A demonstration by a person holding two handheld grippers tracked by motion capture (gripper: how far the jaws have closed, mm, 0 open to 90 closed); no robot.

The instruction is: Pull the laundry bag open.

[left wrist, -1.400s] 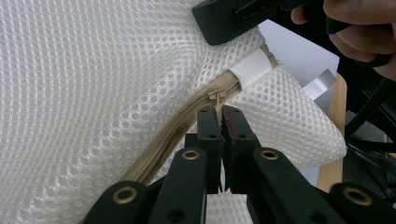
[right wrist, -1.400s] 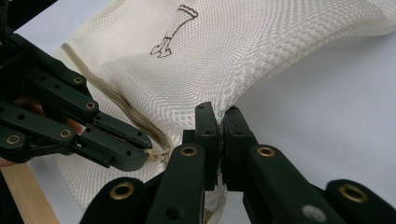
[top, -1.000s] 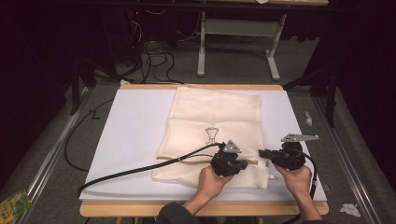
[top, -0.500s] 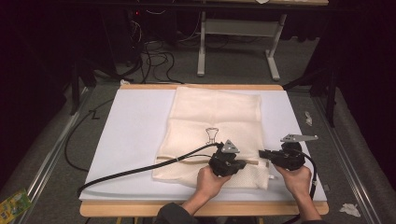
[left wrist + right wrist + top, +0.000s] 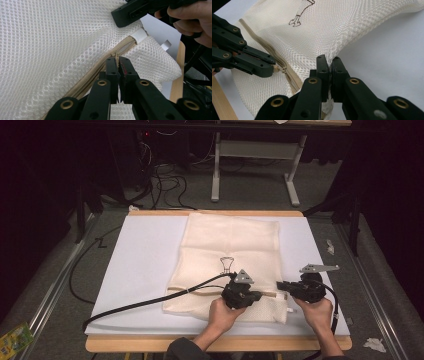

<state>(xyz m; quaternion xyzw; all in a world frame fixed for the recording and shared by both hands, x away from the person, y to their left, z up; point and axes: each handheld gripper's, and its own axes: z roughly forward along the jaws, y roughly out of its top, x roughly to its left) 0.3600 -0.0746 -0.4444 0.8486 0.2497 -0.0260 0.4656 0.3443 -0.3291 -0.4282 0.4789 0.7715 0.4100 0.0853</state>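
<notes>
Cream mesh laundry bag [image 5: 230,250] lies flat on the white counter [image 5: 145,255], its zipper [image 5: 100,70] running along the near edge. The left gripper [image 5: 117,60] pinches the zipper pull between closed fingers; the right gripper [image 5: 329,61] clamps the bag's corner just beyond, in line with the zipper.

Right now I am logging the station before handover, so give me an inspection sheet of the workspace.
Surface: white mat on a wooden table.
Job's things: cream mesh bag lying flat; zipper along its near end.
Clutter: paper scraps on the floor at right.
Grippers: left tool shut on the zipper pull; right tool shut on the mesh at the bag's corner.
Cables: black cable trailing left across the mat.
Surroundings: dark room, grey floor, white table frame behind.
</notes>
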